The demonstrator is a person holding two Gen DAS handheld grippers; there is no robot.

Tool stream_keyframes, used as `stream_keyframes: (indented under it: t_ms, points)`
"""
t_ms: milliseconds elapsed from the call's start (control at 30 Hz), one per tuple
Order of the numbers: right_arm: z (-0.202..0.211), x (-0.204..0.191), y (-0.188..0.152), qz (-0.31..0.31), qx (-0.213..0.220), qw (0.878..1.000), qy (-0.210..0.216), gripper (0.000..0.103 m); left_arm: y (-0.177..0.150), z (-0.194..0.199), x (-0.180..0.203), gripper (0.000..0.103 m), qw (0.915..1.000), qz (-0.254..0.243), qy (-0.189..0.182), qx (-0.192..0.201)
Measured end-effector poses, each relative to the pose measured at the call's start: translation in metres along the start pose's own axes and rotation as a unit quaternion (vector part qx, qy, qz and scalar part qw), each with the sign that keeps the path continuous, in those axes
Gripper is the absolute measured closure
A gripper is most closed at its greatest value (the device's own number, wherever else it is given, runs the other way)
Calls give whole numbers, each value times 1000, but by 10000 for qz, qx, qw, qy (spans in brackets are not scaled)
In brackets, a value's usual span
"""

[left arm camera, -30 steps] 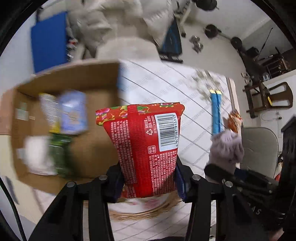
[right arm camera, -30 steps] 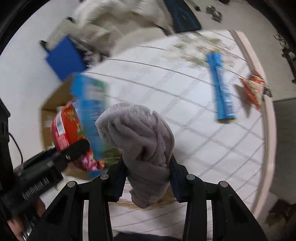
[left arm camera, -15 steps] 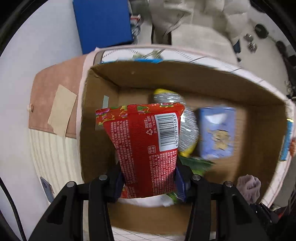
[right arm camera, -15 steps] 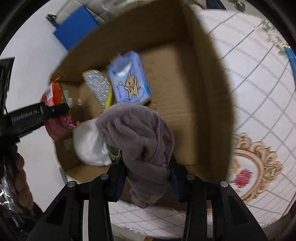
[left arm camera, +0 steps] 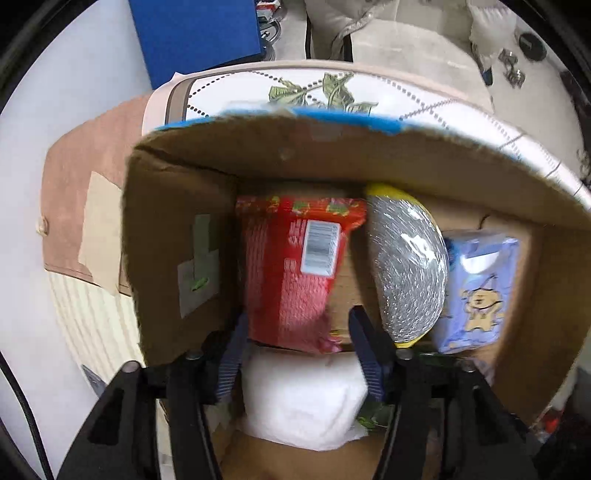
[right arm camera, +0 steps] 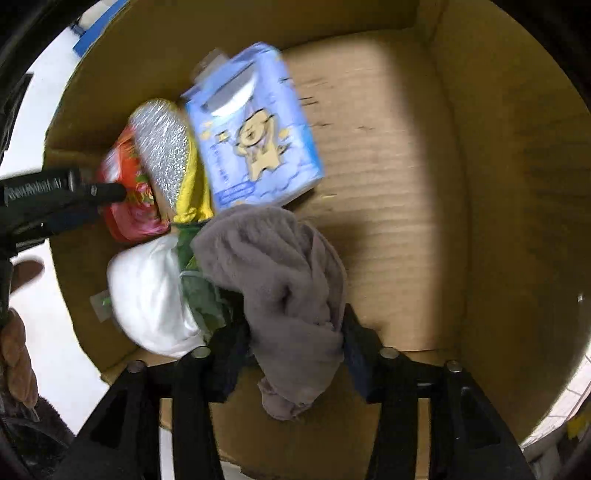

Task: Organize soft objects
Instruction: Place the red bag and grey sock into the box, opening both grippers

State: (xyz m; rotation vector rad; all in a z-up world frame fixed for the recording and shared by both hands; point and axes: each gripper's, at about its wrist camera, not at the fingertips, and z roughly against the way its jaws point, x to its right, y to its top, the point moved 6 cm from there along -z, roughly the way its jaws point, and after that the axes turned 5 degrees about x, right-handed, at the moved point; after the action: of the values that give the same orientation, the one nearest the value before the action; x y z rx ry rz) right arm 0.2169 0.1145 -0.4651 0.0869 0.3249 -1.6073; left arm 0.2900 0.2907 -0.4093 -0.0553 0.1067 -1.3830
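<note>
My left gripper (left arm camera: 297, 336) is open over the left end of the cardboard box (left arm camera: 173, 236). The red snack bag (left arm camera: 291, 269) lies loose in the box just past the fingers, beside the silver-and-yellow bag (left arm camera: 406, 266) and the blue tissue pack (left arm camera: 480, 291). A white soft bundle (left arm camera: 303, 398) lies under the jaws. My right gripper (right arm camera: 295, 332) is shut on the grey plush cloth (right arm camera: 284, 280) and holds it above the box floor (right arm camera: 388, 206). The red bag (right arm camera: 129, 199), the tissue pack (right arm camera: 251, 129) and the left gripper (right arm camera: 55, 195) show in the right wrist view.
The box stands on a patterned tablecloth (left arm camera: 332, 92) near the table's corner. A blue board (left arm camera: 199, 33) leans behind the table. A green packet (right arm camera: 203, 295) lies between the white bundle (right arm camera: 147, 295) and the cloth. The right half of the box floor is bare cardboard.
My left gripper opened and let go of the red snack bag, which dropped into the box. Both grippers moved lower into the box. The right gripper still holds the grey cloth.
</note>
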Motion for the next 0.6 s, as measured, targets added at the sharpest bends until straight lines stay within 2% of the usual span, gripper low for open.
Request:
stream_keyframes:
  t_ms: [33, 67, 167, 233, 333, 400, 500, 600]
  points:
    - [0, -3, -1, 23, -32, 10000, 24, 25, -1, 6, 0, 36, 9999, 68, -101, 40]
    - [1, -6, -3, 53, -40, 10000, 26, 20, -3, 11, 0, 36, 9998, 96, -153, 86]
    - [9, -13, -6, 193, 27, 9998, -36, 16, -10, 30, 3, 32, 9993, 81, -241, 270]
    - [16, -16, -8, 286, 91, 9995, -79, 0, -18, 45, 7, 11, 9984, 73, -330, 459]
    - [32, -16, -7, 395, 328, 9984, -241, 0, -36, 64, 12, 8, 9964, 98, -468, 697]
    - [43, -14, -10, 507, 521, 9966, -385, 0, -40, 69, 15, 1, 9949, 99, -556, 833]
    - [67, -10, -24, 738, 798, 9926, -535, 0, -52, 84, 25, 0, 9924, 18, -553, 1095]
    - [92, 1, -26, 815, 989, 9909, -420, 0, -65, 103, 40, 0, 9891, -72, -562, 1361]
